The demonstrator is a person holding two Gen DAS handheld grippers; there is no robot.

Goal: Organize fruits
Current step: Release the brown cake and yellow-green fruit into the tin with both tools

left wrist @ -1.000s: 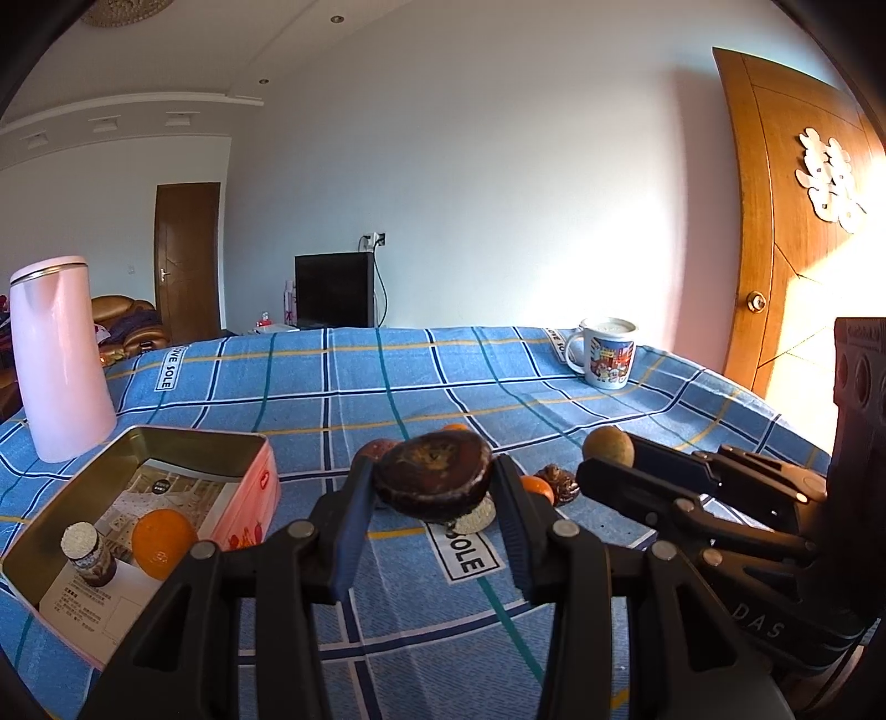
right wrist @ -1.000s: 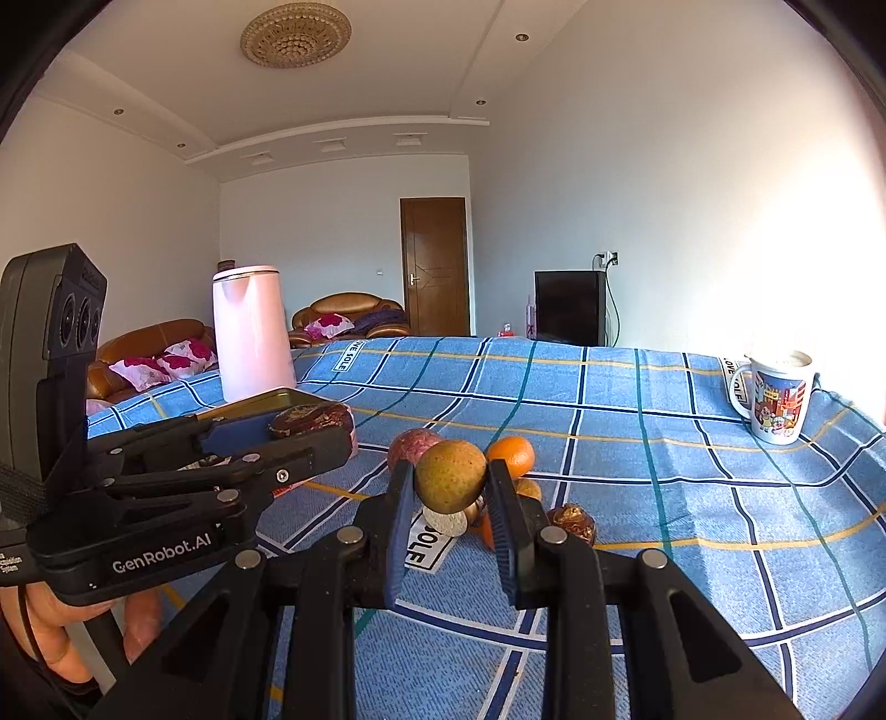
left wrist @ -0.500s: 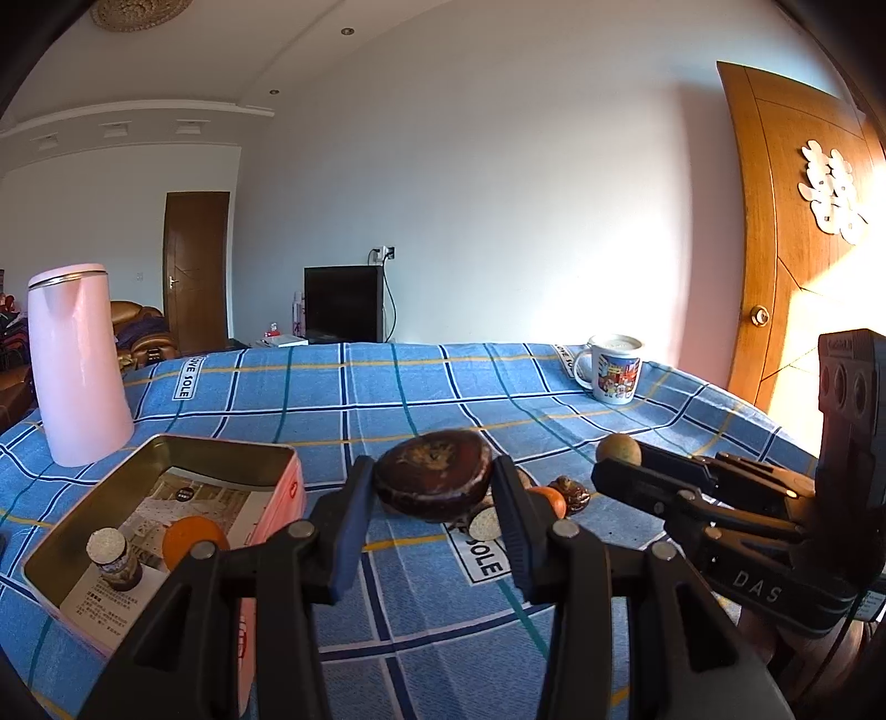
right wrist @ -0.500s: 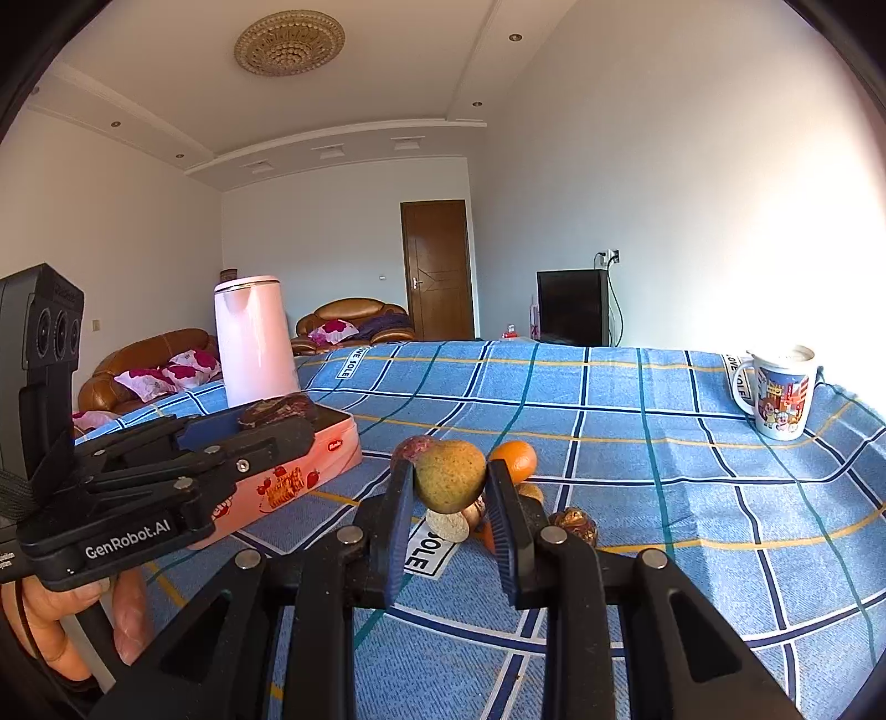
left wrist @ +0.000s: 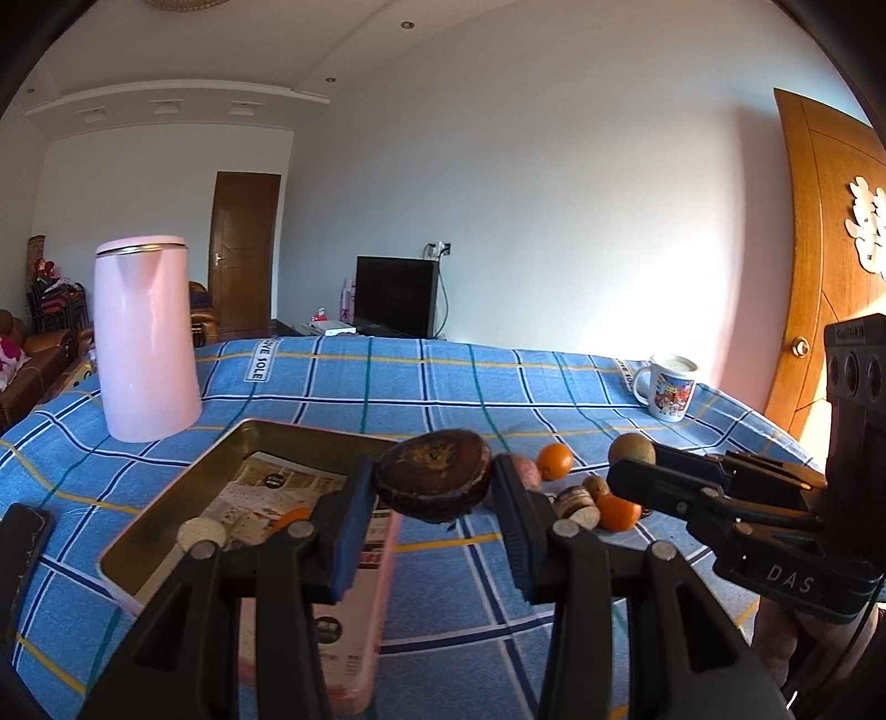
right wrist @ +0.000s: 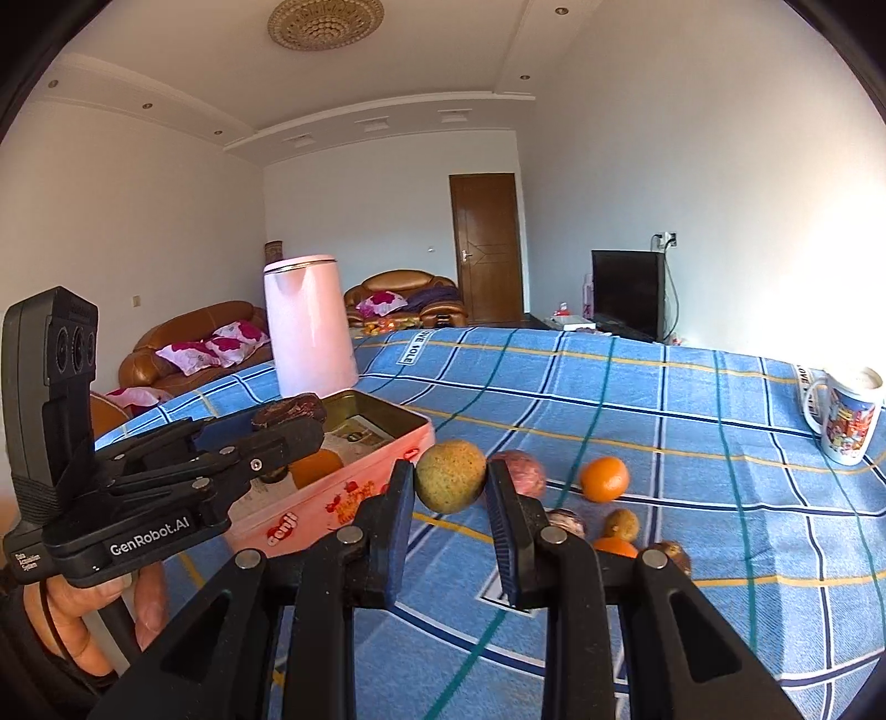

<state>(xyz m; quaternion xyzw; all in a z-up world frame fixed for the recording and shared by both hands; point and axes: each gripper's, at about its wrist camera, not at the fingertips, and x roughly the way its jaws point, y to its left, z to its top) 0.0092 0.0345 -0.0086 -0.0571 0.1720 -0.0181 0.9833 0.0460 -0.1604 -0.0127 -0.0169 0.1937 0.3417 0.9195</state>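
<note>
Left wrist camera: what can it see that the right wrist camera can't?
Only the left wrist view shows the orange wooden door and the dark flat fruit from the front, in the left gripper.

Only the right wrist view shows the brown sofas and the ceiling lamp.

Both show the pink kettle, the mug, the tin and the green-yellow fruit in the right gripper.

Dark wrinkled fruit (left wrist: pixel 433 483) held above tin (left wrist: pixel 166 526) edge; yellow-green fruit (right wrist: pixel 450 483) held w/ loose fruits (right wrist: pixel 604 479) behind.
</note>
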